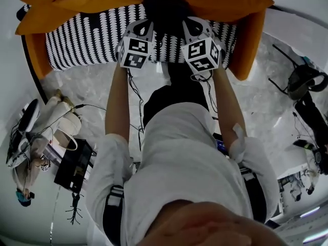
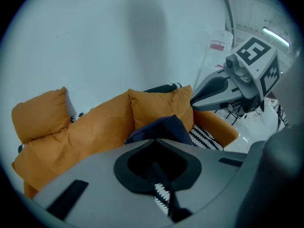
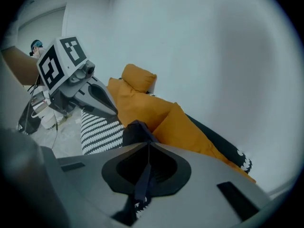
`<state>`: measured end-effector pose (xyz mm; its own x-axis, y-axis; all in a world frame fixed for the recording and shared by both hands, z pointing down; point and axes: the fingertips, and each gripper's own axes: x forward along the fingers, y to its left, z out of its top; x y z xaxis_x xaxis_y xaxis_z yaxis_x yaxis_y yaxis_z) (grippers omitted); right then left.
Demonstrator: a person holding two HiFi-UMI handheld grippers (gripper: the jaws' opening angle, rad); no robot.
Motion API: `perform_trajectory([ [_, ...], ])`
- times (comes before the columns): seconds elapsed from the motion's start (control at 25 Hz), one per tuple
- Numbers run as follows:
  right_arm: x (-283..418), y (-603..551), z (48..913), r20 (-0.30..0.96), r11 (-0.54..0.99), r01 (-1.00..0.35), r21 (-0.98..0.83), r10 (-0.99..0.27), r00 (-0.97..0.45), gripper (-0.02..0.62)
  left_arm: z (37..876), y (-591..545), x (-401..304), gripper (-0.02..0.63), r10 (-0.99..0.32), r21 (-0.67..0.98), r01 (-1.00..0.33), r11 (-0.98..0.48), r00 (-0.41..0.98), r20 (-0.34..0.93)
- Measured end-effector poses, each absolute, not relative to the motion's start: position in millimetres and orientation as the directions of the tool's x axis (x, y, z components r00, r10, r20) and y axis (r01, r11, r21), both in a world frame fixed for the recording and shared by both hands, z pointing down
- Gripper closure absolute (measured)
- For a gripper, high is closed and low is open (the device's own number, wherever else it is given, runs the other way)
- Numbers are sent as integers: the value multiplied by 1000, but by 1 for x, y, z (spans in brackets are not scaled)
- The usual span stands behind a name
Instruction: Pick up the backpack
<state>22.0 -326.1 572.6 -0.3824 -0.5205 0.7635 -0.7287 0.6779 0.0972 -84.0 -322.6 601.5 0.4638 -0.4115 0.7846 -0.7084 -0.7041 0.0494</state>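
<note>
Left gripper (image 2: pixel 154 148) and right gripper (image 3: pixel 148 148), jaws each clamped on a dark strap (image 3: pixel 142 179), hold the navy backpack (image 2: pixel 161 127) over the sofa (image 1: pixel 77 47) seat, before the sofa's orange cushions (image 2: pixel 102 127). Grasp apparently made; next, a level two-handed lift clear of the sofa.

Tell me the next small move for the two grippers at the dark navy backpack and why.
Probably raise both grippers together, straight up. The left gripper and right gripper each appear shut on a dark strap of the dark navy fabric backpack, which sits on the black-and-white patterned sofa seat; an even lift should keep it level.
</note>
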Motion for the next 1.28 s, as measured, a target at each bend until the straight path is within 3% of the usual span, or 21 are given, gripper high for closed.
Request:
perform_trajectory([
  [0.44, 27, -346, 595, 792, 689, -720, 79, -482, -375, 552, 634, -345, -90, 590, -305, -57, -529, -847, 395, 867],
  [0.48, 28, -348, 598, 795, 684, -725, 76, -480, -370, 537, 638, -345, -89, 573, -286, -57, -505, -861, 390, 875],
  [0.56, 34, -348, 609, 815, 688, -724, 51, -447, -368, 400, 645, -348, -81, 491, -265, -53, -480, -876, 387, 883],
  [0.64, 41, -348, 619, 830, 699, -715, 27, -414, -374, 382, 648, -353, -71, 448, -258, -40, -478, -877, 399, 880],
  [0.88, 35, -355, 638, 837, 708, -706, -2, -386, -389, 363, 663, -367, -76, 349, -263, -51, -466, -884, 403, 877],
  [1.28, 18, -364, 661, 826, 718, -696, -21, -380, -416, 359, 697, -386, -68, 334, -269, -118, -373, -920, 384, 883],
])
